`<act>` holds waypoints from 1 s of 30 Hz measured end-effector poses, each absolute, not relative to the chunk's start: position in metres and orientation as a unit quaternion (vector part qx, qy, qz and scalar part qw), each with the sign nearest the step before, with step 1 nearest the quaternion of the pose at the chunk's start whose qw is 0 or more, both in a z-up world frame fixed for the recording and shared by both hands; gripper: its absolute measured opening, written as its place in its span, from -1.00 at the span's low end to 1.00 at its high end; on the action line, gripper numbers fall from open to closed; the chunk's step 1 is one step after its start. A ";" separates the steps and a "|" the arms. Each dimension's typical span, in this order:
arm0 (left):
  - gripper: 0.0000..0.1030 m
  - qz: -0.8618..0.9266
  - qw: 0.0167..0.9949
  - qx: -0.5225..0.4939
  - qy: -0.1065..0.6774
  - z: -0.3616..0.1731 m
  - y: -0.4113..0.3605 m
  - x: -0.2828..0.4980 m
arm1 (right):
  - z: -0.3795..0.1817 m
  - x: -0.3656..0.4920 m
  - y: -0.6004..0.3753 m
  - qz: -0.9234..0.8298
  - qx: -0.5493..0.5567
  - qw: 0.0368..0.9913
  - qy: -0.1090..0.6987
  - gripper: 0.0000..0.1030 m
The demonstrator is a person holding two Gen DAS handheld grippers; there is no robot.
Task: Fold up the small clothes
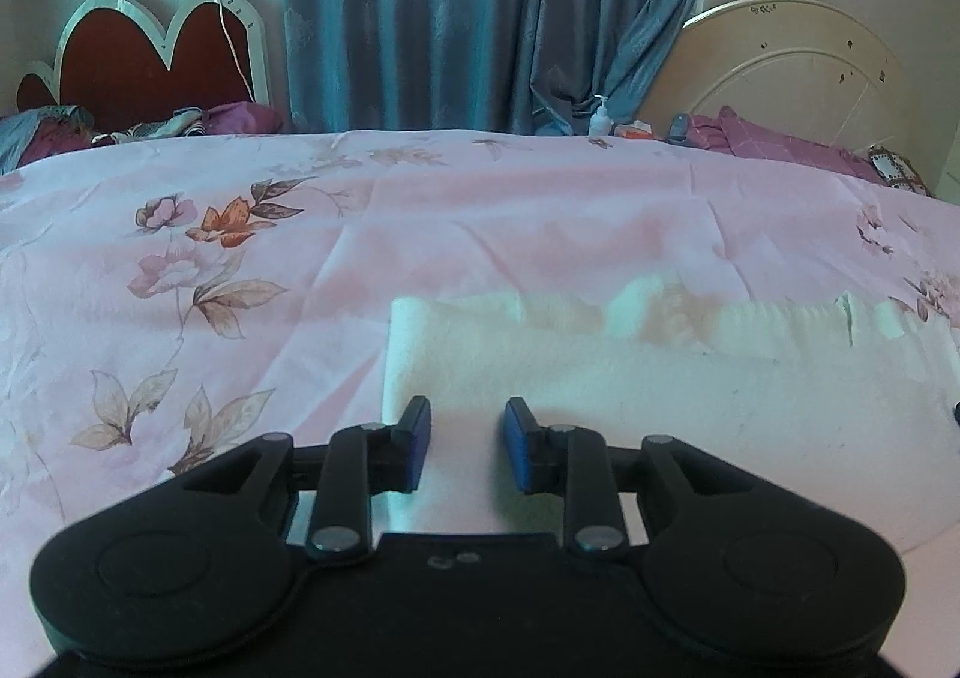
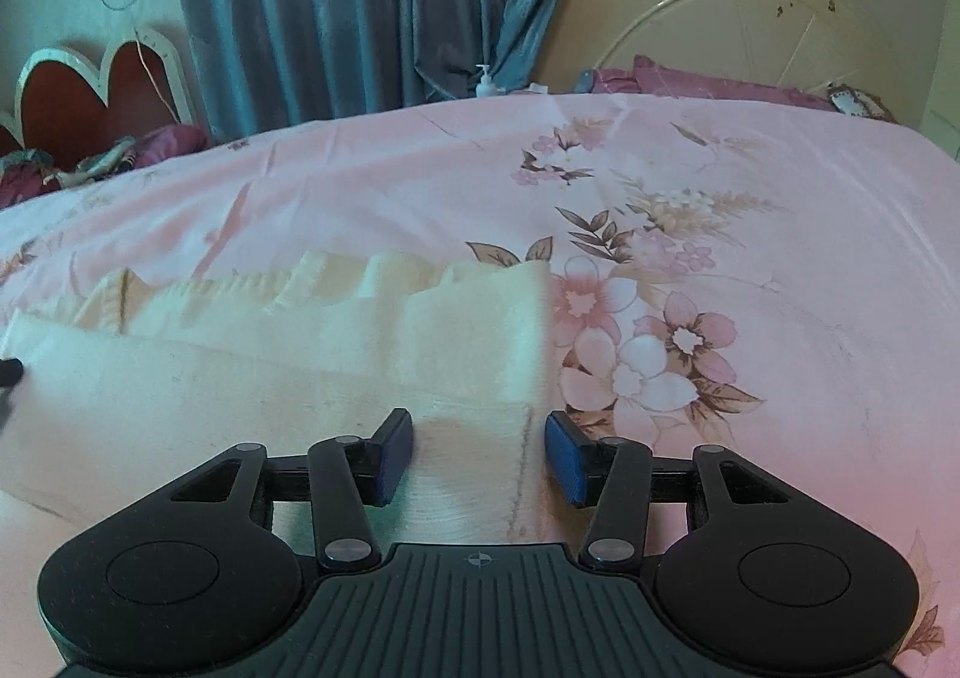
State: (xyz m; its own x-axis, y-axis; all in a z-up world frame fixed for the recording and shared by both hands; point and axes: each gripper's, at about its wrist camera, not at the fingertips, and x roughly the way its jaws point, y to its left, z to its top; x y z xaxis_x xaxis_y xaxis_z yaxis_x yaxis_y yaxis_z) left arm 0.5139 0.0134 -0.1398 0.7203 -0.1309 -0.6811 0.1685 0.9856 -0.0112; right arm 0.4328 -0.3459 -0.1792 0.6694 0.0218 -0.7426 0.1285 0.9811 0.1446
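Observation:
A small cream-white garment (image 1: 630,378) lies flat on the pink floral bedsheet (image 1: 180,270), with a ruffled far edge. My left gripper (image 1: 468,438) is open, its blue pads just above the garment's left near part. In the right wrist view the same garment (image 2: 270,366) spreads to the left. My right gripper (image 2: 479,450) is open over the garment's right near edge, with its right finger over the sheet (image 2: 780,258). Neither gripper holds anything.
A red heart-shaped headboard (image 1: 144,66) stands far left, blue curtains (image 1: 450,12) behind the bed, and a cream round headboard (image 1: 798,78) at the far right. A pump bottle (image 1: 600,121) and purple pillows (image 1: 774,144) lie by the far edge.

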 end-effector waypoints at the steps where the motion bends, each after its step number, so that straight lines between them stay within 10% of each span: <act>1: -0.48 -0.080 0.927 0.028 0.365 -0.140 0.013 0.514 | -0.180 0.433 -0.344 -0.026 0.088 0.909 0.406 -0.26; 20: -0.03 -0.086 0.924 0.034 0.372 -0.125 0.004 0.498 | -0.151 0.430 -0.317 -0.003 0.085 0.923 0.377 -0.48; 25: 0.06 -0.104 0.922 0.033 0.372 -0.120 -0.006 0.486 | -0.155 0.430 -0.289 0.023 0.070 0.920 0.385 0.02; 30: 0.12 -0.120 0.919 0.039 0.374 -0.122 -0.017 0.472 | -0.164 0.425 -0.263 0.043 0.043 0.915 0.398 0.05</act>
